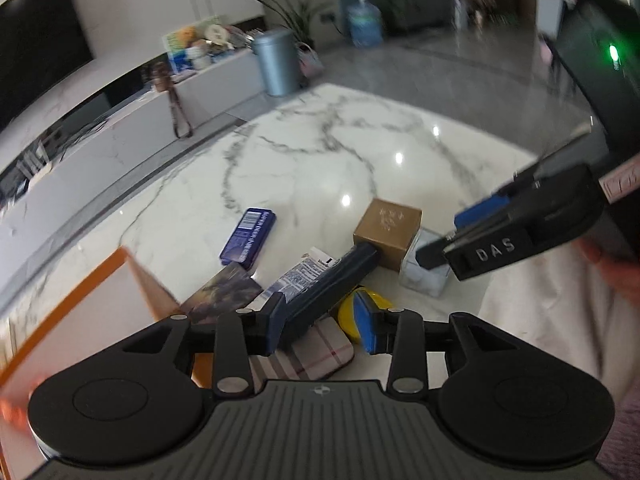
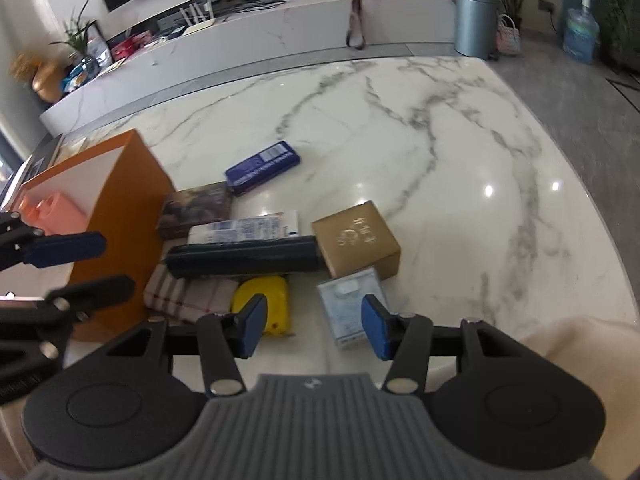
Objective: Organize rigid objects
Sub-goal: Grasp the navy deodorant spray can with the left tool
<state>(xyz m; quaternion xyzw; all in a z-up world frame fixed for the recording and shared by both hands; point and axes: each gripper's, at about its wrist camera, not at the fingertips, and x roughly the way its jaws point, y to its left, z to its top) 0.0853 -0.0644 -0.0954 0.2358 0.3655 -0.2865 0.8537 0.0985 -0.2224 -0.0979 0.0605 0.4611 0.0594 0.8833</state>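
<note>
Gold box (image 2: 356, 238) bears faint embossed characters (unreadable); right gripper (image 1: 440, 236) reads "DAS".

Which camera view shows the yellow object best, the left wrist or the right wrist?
The right wrist view: the yellow object shows most of its top, behind the right gripper. In the left wrist view, the left gripper hides most of it.

The left gripper (image 1: 324, 322) is showing matte black linkage arms, silver rivets, two round black discs, blue finger pads (image 1: 370, 330) and a ribbed grey housing. The right gripper (image 2: 314, 326) is looking identical; from the left camera, white "DAS" lettering is showing on its black finger.
</note>
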